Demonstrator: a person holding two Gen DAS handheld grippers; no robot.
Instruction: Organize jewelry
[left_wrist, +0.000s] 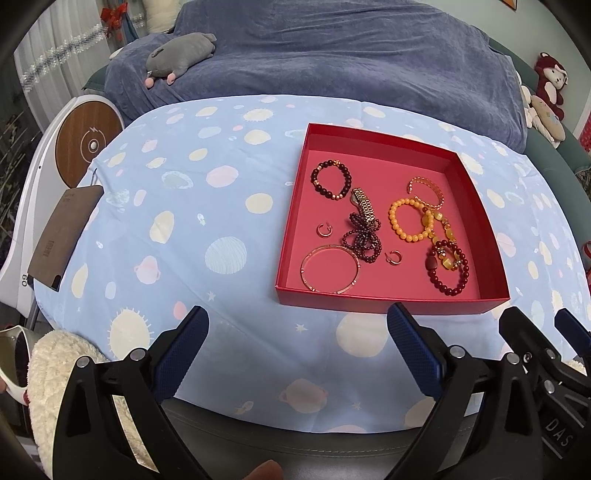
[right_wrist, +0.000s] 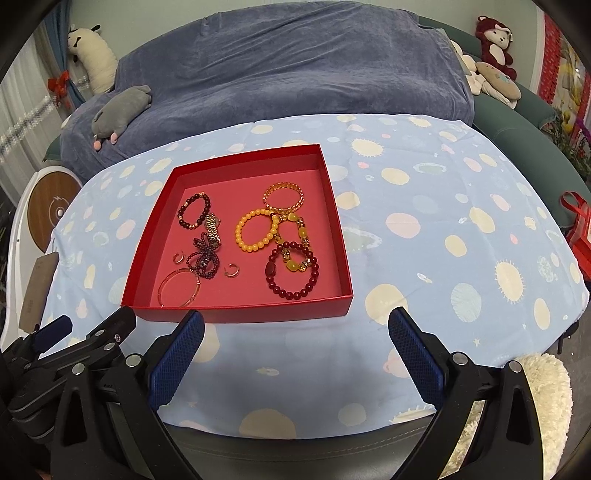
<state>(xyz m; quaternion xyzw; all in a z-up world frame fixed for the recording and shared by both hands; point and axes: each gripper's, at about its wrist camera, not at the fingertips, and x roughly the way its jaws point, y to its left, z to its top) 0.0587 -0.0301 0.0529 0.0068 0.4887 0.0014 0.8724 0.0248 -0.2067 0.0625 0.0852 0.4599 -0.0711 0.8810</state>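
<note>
A shallow red box (left_wrist: 384, 297) (right_wrist: 236, 314) sits on the blue patterned cloth and holds all the jewelry. Inside lie a dark bead bracelet (left_wrist: 331, 180) (right_wrist: 193, 212), a gold watch (left_wrist: 364, 208) (right_wrist: 212, 229), a purple bead strand (left_wrist: 364, 240) (right_wrist: 205, 258), two small hoop earrings (left_wrist: 324, 229) (left_wrist: 393, 257), a thin bangle (left_wrist: 330, 268) (right_wrist: 180, 288), a yellow bead bracelet (left_wrist: 410, 220) (right_wrist: 255, 229), a gold cuff (left_wrist: 426, 192) (right_wrist: 283, 197) and a red bead bracelet (left_wrist: 448, 267) (right_wrist: 292, 269). My left gripper (left_wrist: 297, 350) and right gripper (right_wrist: 295, 354) hover open and empty just before the box's near wall.
The cloth (left_wrist: 184, 229) (right_wrist: 443, 240) covers a round table; bare cloth lies left and right of the box. A brown card (left_wrist: 62, 238) lies at the left edge. A blue-covered sofa (left_wrist: 314, 55) with a grey plush (left_wrist: 181, 53) stands behind. A fluffy cream cushion (right_wrist: 535, 398) is near me.
</note>
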